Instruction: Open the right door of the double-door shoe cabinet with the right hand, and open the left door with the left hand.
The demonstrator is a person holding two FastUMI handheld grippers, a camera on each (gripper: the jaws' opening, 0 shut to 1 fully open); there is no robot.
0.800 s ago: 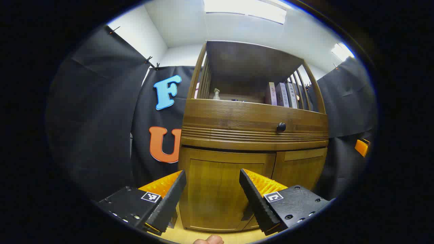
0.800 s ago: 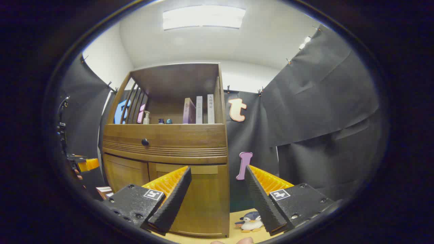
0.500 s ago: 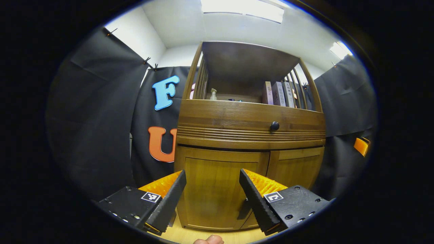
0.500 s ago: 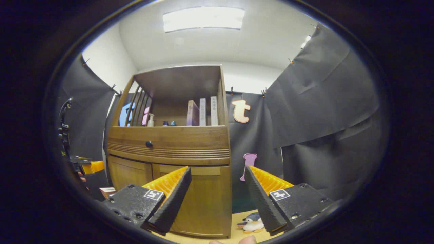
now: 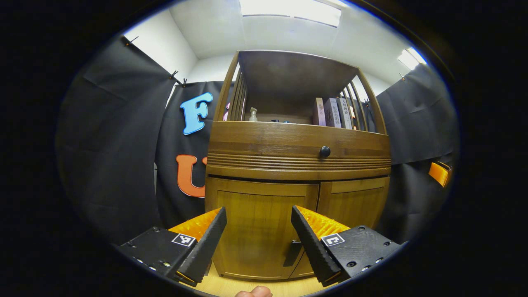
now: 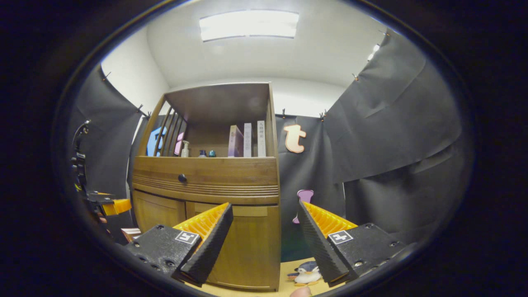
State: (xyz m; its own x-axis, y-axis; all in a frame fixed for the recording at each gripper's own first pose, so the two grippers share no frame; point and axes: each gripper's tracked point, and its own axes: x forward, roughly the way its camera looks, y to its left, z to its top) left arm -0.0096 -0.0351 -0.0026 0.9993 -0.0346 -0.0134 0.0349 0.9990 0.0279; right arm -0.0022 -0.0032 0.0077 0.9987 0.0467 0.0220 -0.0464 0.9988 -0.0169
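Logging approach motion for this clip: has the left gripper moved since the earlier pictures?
Yes. The left gripper has shifted rightward: the drawer knob and shoe cabinet slid left in its view.

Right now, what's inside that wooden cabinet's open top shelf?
On the top shelf: a pump bottle, two small jars and three upright books. Behind the closed doors, nothing can be seen.

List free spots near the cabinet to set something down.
Bare floor right of the cabinet, between its side and the toy penguin. Bare floor strip before the doors. Open shelf: a gap between the bottles and the books, crowded at both ends.
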